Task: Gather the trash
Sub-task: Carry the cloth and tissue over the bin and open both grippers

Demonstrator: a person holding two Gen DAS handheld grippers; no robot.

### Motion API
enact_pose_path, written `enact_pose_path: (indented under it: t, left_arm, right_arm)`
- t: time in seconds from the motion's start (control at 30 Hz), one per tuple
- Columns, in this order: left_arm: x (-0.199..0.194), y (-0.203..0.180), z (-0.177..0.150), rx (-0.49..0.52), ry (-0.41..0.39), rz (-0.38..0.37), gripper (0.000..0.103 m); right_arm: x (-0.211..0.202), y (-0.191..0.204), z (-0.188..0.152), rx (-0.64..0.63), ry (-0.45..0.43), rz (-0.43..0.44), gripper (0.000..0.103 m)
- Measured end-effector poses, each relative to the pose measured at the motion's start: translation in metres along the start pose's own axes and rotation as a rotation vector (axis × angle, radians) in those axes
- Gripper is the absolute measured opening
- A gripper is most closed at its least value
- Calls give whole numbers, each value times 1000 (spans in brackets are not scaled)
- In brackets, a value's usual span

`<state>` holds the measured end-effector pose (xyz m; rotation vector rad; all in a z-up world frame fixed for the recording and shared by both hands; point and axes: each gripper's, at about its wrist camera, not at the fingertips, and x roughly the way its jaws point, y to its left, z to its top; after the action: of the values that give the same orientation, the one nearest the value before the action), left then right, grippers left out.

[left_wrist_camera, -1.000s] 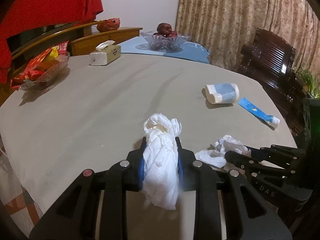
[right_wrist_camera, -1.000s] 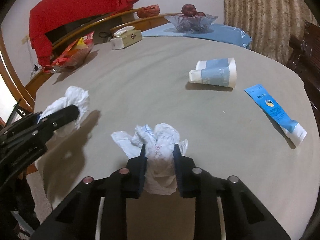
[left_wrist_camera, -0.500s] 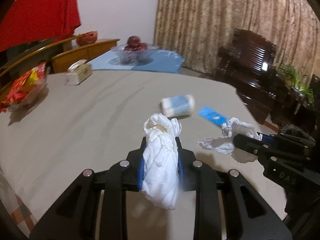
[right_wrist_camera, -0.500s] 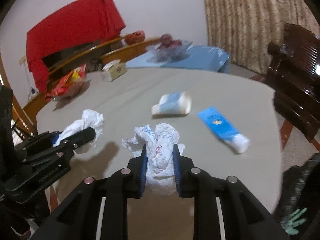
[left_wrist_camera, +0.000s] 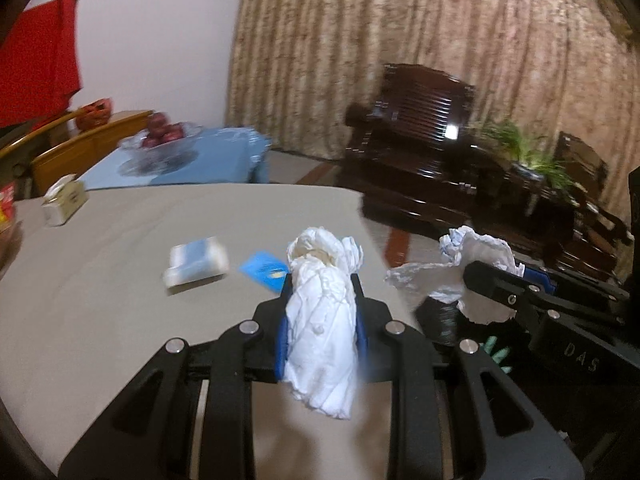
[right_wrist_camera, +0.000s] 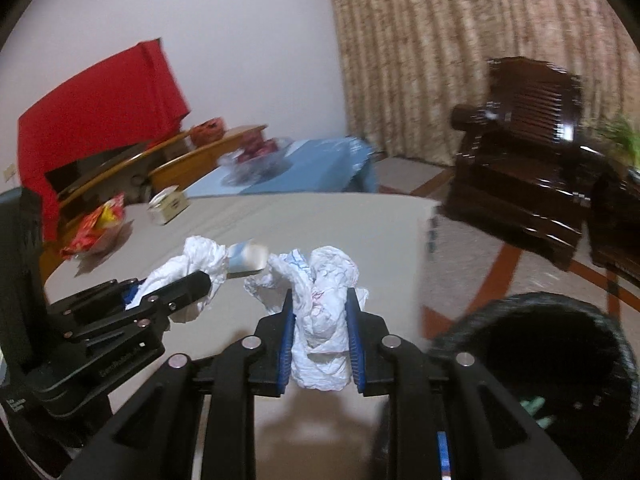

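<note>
Between the blue pads of the left gripper (left_wrist_camera: 322, 312) sits a crumpled white tissue wad (left_wrist_camera: 320, 320), pinched tight and lifted clear of the grey round table (left_wrist_camera: 100, 300); the right gripper (right_wrist_camera: 320, 332) is likewise clamped on a second wad of crumpled paper (right_wrist_camera: 320, 308) with faint red and blue print. Each gripper shows in the other's view, side by side and near one another. Just off the table's edge, low to the right, stands a dark mesh trash bin (right_wrist_camera: 600, 320), its mouth open and something pale green lying at the bottom. My judgement is that the step in hand is carrying both wads to that bin: bring each gripper squarely over the mouth before letting go, one after the other so the two do not knock together, and release low enough that the light paper drops inside rather than drifting onto the floor. On the table lie more trash, a blurred blue-and-white paper cup (left_wrist_camera: 196, 264) on its side and a blue tube (left_wrist_camera: 262, 270). Farther back are a tissue box (left_wrist_camera: 64, 200), a dish of red snack packets (right_wrist_camera: 98, 228), and a glass bowl of dark red fruit (left_wrist_camera: 162, 140) on a blue-covered table.
</note>
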<state>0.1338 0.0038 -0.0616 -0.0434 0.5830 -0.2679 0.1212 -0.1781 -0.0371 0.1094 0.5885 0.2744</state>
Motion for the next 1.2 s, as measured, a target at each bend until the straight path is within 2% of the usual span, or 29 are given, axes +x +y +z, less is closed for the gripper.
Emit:
enact_pose_path:
  t: [0.4,0.7,1.03,1.1,1.17,1.2]
  left_arm:
    - [25,-114,-4,125,23,-195,24]
    - [43,-178,-21,194,55,-285,24]
    - [61,-217,-40,224,103,-329,27]
    - [65,-219,-41,221,118,-339,31]
    - [70,-217,-43,212,138,-344,36]
    - [71,-217,-44,208,145,-346,40]
  right_arm:
    - [-64,-103,-28,140,-27,-220,23]
    - [-98,-153,-59,218,-16,-339,23]
    - [-112,-180,-79,270,-11,-391,25]
    - [-109,-182,-83,268,0,-394,30]
    - [-106,-183,-86,267,11,-398,31]
    - [-104,-184,-88,267,16,-398,35]
